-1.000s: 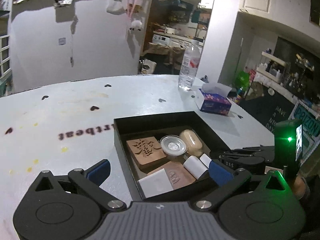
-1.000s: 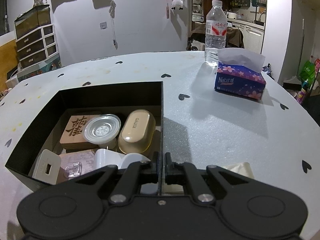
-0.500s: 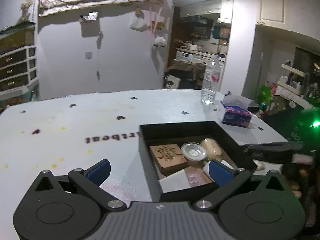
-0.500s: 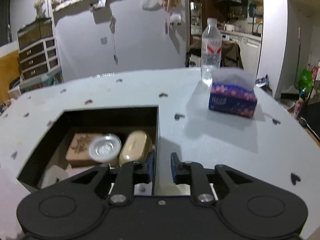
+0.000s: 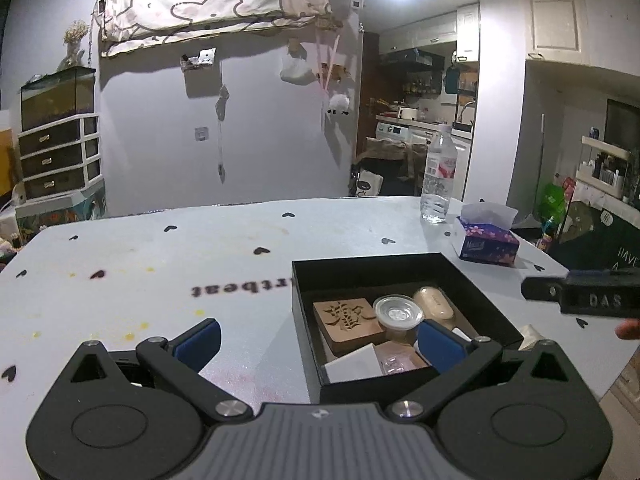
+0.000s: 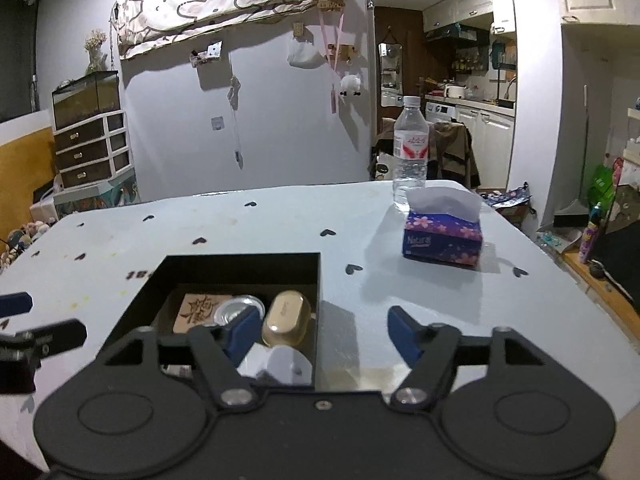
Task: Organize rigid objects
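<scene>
The left tongs are wide open and hold nothing; the right tongs are wide open too and hold nothing; both hang over the near part of the pale surface, which has little black hearts on it.

A black box sits on the surface, at about 2 o'clock from the left tongs and at about 11 o'clock from the right tongs; the task's things lie inside it. A brown wooden tile with a carved sign lies at the left of the box; a small clear round cup sits just beside it; a tan oval case lies to the right of the cup; white pieces fill the near corner.

Far off at 1 o'clock stands a water bottle; a purple tissue box sits just in front of it.
</scene>
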Tool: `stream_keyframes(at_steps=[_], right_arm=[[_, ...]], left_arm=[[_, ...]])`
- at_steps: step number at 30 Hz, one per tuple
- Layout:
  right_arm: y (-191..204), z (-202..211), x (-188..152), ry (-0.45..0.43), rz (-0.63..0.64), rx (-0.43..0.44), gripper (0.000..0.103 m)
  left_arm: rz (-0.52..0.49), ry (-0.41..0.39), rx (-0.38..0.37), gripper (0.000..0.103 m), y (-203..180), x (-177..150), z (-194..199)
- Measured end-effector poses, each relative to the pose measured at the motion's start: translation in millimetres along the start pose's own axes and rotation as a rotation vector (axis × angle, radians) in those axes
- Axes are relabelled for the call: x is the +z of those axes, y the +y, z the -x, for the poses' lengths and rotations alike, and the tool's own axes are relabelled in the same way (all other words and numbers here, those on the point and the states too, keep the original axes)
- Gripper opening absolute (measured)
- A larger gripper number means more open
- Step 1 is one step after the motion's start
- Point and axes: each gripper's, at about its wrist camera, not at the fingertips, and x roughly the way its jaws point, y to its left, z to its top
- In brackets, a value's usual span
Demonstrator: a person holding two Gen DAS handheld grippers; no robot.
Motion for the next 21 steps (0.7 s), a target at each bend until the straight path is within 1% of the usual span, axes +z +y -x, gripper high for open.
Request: stream_keyframes(at_steps=[4,5,9,10,14,16,19,21], right_arm=[[2.8,12.6,-7.9,-0.019,0.018,-0.025,0.085],[4.0,15.6,-9.9,-0.022,0.024,-0.029,0.089],[13.1,25.0,-18.1,-0.031,0.062,-0.030,0.095],[15.7,26.0,-20.2,-0.025,0.072,-0.026,0.098],[24.1,30.7,-30.9,-0.014,0.096,-0.026,0.100],[25.2,33.3,-35.1,-0.022,0.082,-0.038,0.100],[25.9,32.5,-39.6,-0.002,0.072,-0.037,0.100],[25.4,31.5,-41.2,0.003,0.065,-0.051,0.100]], left_arm=[[0.002,0.024,0.034,0.103,-0.9,-3.3,2.5],[0.003,0.030,0.038,0.103,-1.5,-4.4,3.2],[0.014,0.051,0.039,0.103,-1.5,-7.6,4.6],[0.014,0.054,0.043,0.103,-1.9,-8.3,4.9],[-0.004,0.064,0.083,0.103,-5.7,-11.5,9.2],[-0.008,0.073,0.088,0.103,-7.2,-14.0,11.6],[-0.009,0.081,0.088,0.103,-7.2,-17.0,14.4],[-0.008,0.083,0.092,0.103,-6.5,-18.0,15.8]])
